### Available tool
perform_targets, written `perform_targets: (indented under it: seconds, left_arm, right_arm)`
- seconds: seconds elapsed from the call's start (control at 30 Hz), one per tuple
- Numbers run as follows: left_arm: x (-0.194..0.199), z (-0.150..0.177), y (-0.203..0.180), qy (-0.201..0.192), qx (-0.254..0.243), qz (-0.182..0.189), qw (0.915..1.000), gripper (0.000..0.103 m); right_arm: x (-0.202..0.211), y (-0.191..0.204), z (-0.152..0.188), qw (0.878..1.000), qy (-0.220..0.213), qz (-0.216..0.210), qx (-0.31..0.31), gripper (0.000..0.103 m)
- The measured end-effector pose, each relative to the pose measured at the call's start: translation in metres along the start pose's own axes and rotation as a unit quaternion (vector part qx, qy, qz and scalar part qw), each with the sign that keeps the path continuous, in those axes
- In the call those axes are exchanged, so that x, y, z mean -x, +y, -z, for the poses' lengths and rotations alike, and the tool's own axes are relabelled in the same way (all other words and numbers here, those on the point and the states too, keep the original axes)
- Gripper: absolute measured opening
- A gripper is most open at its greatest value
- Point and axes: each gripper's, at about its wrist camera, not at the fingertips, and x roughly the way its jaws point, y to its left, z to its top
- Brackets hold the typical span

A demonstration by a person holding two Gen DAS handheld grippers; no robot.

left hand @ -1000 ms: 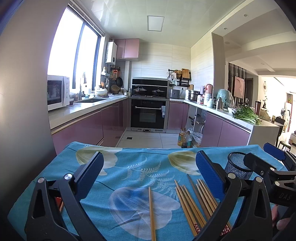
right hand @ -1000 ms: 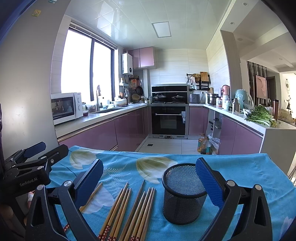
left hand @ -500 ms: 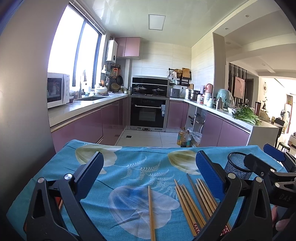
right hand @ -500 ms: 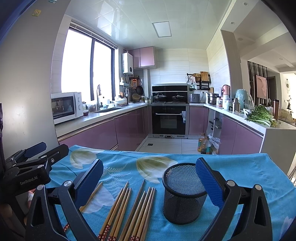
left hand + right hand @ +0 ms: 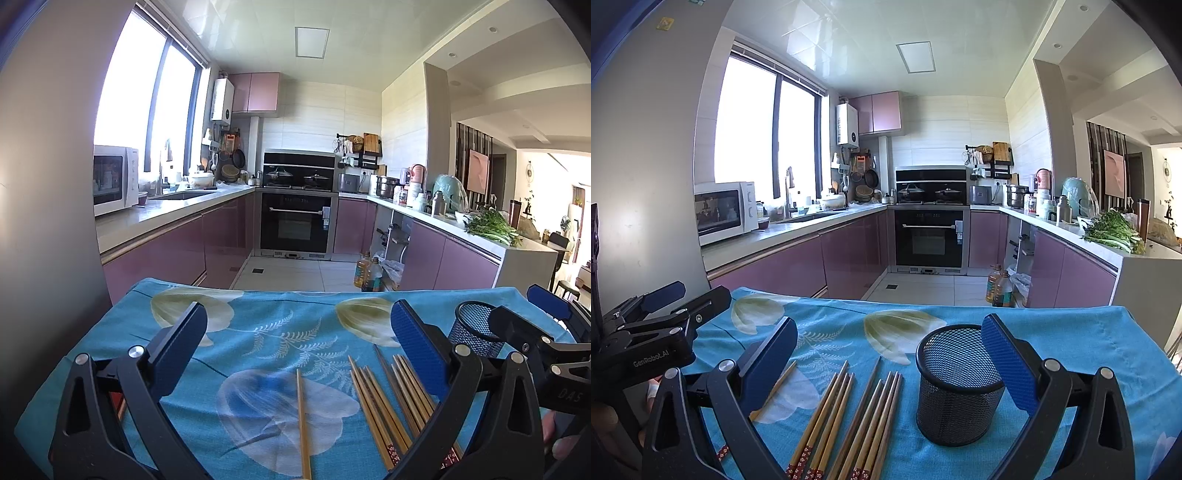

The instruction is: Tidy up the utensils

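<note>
Wooden chopsticks (image 5: 849, 417) lie loose on the blue floral table (image 5: 1082, 343), just left of the upright black mesh holder (image 5: 955, 384).

1 single chopstick (image 5: 303, 421) lies apart to the left of the bundle, between the left tool's spread fingers. Both the left tool (image 5: 295, 347) and the right tool (image 5: 888, 352) hover above the cloth with jaws wide apart, grasping nothing; the right tool frames the bundle and the holder, with its right finger in front of the holder's rim. Beyond the table stand purple cabinets (image 5: 849, 254), an oven (image 5: 929, 238), a microwave (image 5: 724, 210) and greens (image 5: 1113, 230) on the counter. Compared with 1.0 s ago, nothing on the table has shifted and both tools stay released in nearly the same pose.
</note>
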Motion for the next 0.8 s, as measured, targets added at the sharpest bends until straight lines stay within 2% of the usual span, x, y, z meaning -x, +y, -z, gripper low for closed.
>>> perform_targets:
  seconds: [0.23,0.43,0.6,0.63,0.67,0.73,0.8]
  left_arm:
    - [-0.003,0.0,0.002,0.014,-0.001,0.004,0.9999,0.098]
    - [-0.011,0.009,0.011,0.064,-0.015,0.014,0.9977,0.099]
    - [-0.024,0.025,0.021,0.123,-0.022,0.027,0.9918,0.098]
    - [-0.027,0.029,0.022,0.134,-0.023,0.032,0.9903,0.097]
    - [-0.03,0.033,0.022,0.145,-0.024,0.036,0.9885,0.095]
    - [-0.039,0.042,0.022,0.173,-0.029,0.043,0.9835,0.09]
    - [-0.05,0.052,0.021,0.202,-0.035,0.048,0.9776,0.08]
  right_arm:
    - [0.002,0.004,0.005,1.0,0.023,-0.013,0.015,0.097]
    - [0.001,0.002,0.02,0.993,0.098,-0.057,0.033,0.095]
    - [-0.013,0.002,0.047,0.978,0.187,-0.075,0.047,0.076]
    - [-0.017,0.0,0.053,0.975,0.204,-0.076,0.041,0.064]
    - [-0.022,-0.003,0.056,0.972,0.221,-0.076,0.033,0.054]
    - [-0.032,-0.01,0.064,0.965,0.249,-0.074,0.017,0.046]
    - [-0.04,-0.015,0.07,0.962,0.266,-0.065,0.01,0.044]
